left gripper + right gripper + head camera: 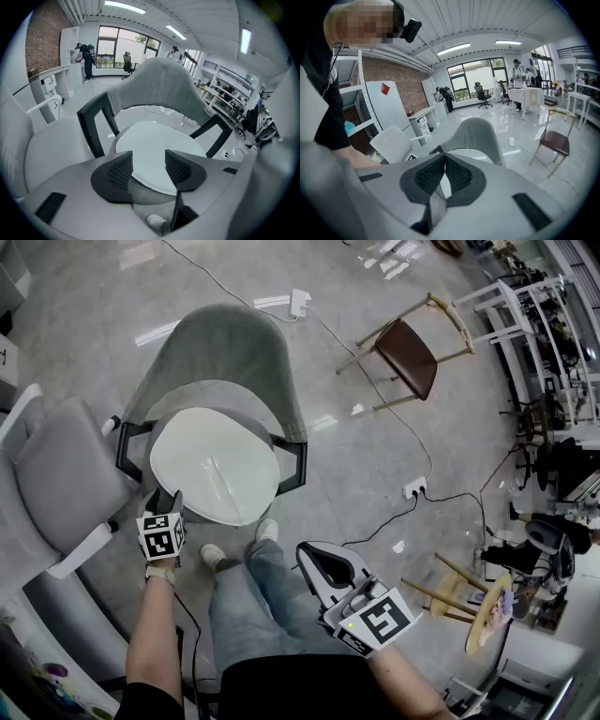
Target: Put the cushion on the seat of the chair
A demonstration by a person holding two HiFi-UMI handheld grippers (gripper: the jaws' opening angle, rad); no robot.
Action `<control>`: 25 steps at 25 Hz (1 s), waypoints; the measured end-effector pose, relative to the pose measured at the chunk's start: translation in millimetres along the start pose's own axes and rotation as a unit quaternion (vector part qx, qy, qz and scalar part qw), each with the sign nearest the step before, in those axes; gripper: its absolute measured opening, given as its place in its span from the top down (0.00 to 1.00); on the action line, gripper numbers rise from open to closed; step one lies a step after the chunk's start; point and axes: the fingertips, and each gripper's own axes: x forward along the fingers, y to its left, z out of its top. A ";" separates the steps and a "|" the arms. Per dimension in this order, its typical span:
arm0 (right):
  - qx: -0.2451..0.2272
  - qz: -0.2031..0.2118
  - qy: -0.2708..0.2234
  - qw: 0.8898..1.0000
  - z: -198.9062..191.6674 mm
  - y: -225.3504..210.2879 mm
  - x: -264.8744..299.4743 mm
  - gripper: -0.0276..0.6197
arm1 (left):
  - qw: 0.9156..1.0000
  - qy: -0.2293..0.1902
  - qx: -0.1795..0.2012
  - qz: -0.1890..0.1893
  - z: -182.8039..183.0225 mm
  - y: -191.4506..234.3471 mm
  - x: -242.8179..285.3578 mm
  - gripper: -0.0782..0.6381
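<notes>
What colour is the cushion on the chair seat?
The cushion is off-white; head view shows best.

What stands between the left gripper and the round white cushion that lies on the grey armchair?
Nothing visible. The left gripper hangs open and empty close to the front edge of the round white cushion, with only air between them. The cushion already lies flat on the seat of the grey armchair.

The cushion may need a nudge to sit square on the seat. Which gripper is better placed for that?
Left, probably. The left gripper is open right by the near edge of the cushion; the right gripper is shut and farther back from the chair.
</notes>
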 end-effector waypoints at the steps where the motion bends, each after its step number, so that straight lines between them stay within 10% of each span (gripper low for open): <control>1: -0.001 0.002 -0.004 1.000 3.3 2.0 0.8 0.94 | 1.000 -0.007 0.006 -0.001 4.9 -2.5 -7.9 0.59; 9: -0.003 0.018 -0.022 1.000 20.2 20.2 13.4 0.94 | 0.997 -0.080 0.016 -0.019 45.8 -19.7 -81.9 0.85; 25: -0.035 0.050 -0.088 0.994 69.6 37.8 26.7 0.94 | 0.970 -0.217 0.048 -0.102 151.1 -89.5 -232.4 0.87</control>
